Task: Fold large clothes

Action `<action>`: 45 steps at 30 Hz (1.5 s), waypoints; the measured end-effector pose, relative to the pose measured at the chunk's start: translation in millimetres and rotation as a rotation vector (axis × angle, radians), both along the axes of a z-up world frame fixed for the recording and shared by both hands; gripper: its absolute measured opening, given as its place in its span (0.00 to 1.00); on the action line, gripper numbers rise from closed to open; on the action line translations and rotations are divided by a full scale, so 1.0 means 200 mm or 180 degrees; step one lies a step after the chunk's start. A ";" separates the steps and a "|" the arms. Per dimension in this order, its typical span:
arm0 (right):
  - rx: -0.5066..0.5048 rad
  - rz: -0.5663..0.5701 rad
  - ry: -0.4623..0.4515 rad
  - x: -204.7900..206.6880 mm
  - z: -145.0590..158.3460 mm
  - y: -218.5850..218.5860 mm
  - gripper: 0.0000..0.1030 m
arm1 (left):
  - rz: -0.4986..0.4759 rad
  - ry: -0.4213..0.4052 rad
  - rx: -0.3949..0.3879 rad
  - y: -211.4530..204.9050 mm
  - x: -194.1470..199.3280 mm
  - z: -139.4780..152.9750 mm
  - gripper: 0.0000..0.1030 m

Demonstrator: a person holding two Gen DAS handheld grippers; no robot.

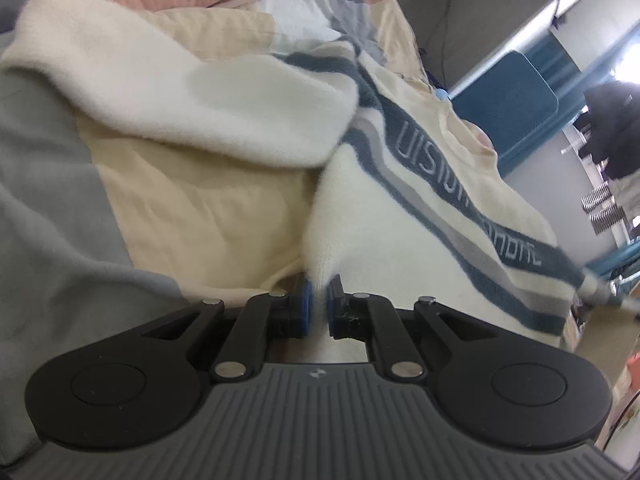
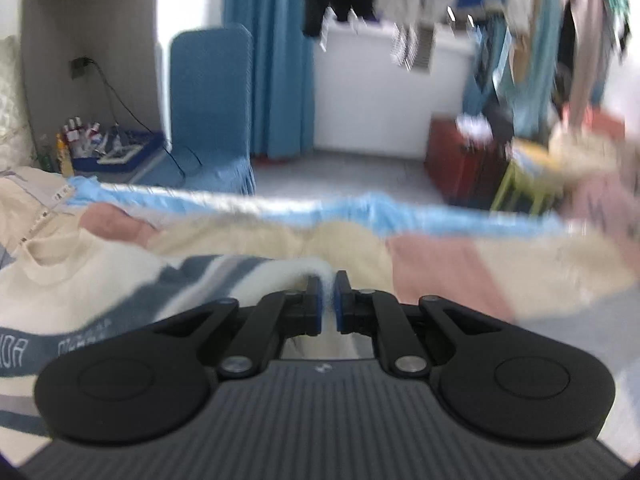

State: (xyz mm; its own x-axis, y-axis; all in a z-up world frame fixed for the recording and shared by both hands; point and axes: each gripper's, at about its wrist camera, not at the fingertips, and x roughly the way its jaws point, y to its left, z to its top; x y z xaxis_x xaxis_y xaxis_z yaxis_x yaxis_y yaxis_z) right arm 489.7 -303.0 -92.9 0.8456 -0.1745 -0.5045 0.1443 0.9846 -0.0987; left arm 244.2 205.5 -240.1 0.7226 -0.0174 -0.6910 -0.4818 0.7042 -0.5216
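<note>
A large cream sweater [image 1: 384,216] with dark blue and grey stripes and grey lettering lies on a patchwork bed cover [image 1: 192,208]. My left gripper [image 1: 319,294] is shut on a white edge of the sweater, which rises from between its blue pads. One sleeve [image 1: 192,92] is folded across to the left. In the right wrist view my right gripper [image 2: 328,292] is shut on another white edge of the sweater [image 2: 120,280], lifted above the bed; that view is blurred.
The bed cover [image 2: 448,264] has pink, beige and grey patches with a light blue edge [image 2: 400,208]. Beyond the bed stand a blue chair [image 2: 208,108], blue curtains [image 2: 272,60], a red box [image 2: 460,160] and hanging clothes [image 2: 580,32].
</note>
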 end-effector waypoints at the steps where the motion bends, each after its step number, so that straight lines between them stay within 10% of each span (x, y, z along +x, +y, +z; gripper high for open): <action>1: -0.0107 0.0072 -0.0067 0.00 0.03 0.04 0.09 | -0.0004 -0.0007 0.0013 0.00 0.00 0.00 0.09; 5: -0.0402 0.0441 -0.0095 -0.05 0.00 0.24 0.10 | 0.0005 -0.0002 -0.0030 0.01 0.01 0.00 0.10; 16: 0.0091 0.1551 0.1144 -0.32 -0.58 0.48 0.10 | -0.0037 0.0005 -0.0112 0.03 0.00 -0.03 0.10; 19: 0.0564 0.1519 0.1307 -0.31 -0.57 0.39 0.11 | -0.0062 -0.0008 -0.0096 0.02 0.00 -0.02 0.11; 23: 0.1080 0.1388 0.1079 -0.40 -0.45 0.19 0.58 | -0.0038 -0.0056 -0.0101 0.02 -0.01 -0.01 0.22; 32: 0.1389 -0.0020 0.0569 -0.45 -0.53 -0.43 0.62 | -0.0055 -0.0093 -0.0021 0.01 -0.01 0.01 0.33; 40: 0.2010 -0.0423 0.0836 -0.35 -0.89 -0.57 0.57 | -0.0095 -0.0058 0.0013 0.00 0.00 0.00 0.35; 42: 0.2010 -0.0351 0.0823 -0.35 -0.89 -0.54 0.26 | -0.0092 -0.0053 0.0045 -0.01 0.00 0.00 0.35; 45: 0.2012 -0.0264 0.0735 -0.34 -0.82 -0.57 0.13 | -0.0090 -0.0055 0.0067 -0.01 0.01 0.00 0.36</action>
